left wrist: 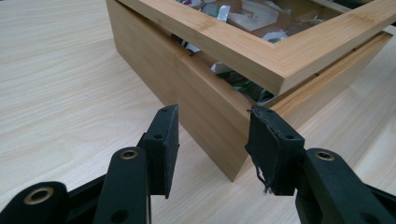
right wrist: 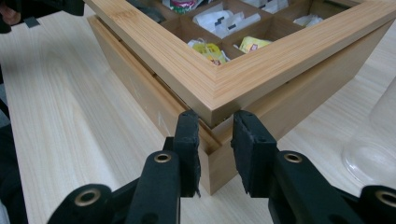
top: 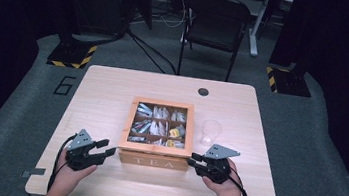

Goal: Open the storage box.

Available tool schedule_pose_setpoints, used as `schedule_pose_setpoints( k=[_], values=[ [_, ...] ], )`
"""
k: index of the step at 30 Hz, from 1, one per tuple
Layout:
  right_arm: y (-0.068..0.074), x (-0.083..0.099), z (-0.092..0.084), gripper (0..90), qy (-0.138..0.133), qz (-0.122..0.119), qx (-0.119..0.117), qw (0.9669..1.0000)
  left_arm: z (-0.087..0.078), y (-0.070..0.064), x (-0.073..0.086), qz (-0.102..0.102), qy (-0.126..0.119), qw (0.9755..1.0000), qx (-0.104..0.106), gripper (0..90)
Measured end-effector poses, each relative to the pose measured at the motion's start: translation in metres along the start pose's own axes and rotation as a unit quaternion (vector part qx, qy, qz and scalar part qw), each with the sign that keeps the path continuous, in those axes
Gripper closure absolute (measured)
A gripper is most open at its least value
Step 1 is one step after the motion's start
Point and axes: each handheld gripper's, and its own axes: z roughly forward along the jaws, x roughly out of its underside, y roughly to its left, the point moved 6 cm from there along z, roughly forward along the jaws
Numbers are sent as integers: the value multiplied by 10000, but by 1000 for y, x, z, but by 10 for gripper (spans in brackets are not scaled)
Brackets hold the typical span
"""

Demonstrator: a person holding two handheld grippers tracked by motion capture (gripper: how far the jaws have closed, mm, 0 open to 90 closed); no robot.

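Hands [top: 69, 176] rest on a pale wooden table [top: 113, 90]; grey carpet [top: 20, 104] surrounds it.

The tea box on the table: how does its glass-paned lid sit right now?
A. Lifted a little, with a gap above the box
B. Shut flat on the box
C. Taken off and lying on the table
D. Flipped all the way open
A: in the left gripper view the lid stands tilted above the tea box, and tea bags show through the gap between them.
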Motion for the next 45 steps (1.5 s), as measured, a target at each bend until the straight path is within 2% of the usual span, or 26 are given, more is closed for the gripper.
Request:
schedule_pose_setpoints(
  k=[4,11,13,19,27,36,45],
  values=[
    [0,-2,-1,713,-16,0,28,10000,2,-6,-3,18,-106,9999,38,532],
    [0,-3,-2,713,-53,-25,13,10000,7,-16,-8,109,-110,9997,199,534],
    [0,-3,-1,713,-52,-23,14,10000,8,-18,-11,4,-191,9993,323,536],
    [0,-3,-1,712,-60,-26,9,10000,11,-21,-13,114,-170,9995,252,539],
    [0,-3,-1,711,-64,-43,26,10000,14,-23,-16,181,-140,9994,275,541],
    [-1,-4,-2,708,-103,4,19,9999,17,-24,-19,171,-44,9994,308,538],
    [-4,-5,-5,661,-258,46,57,9996,15,-23,-24,107,-45,9994,331,537]
  ],
)
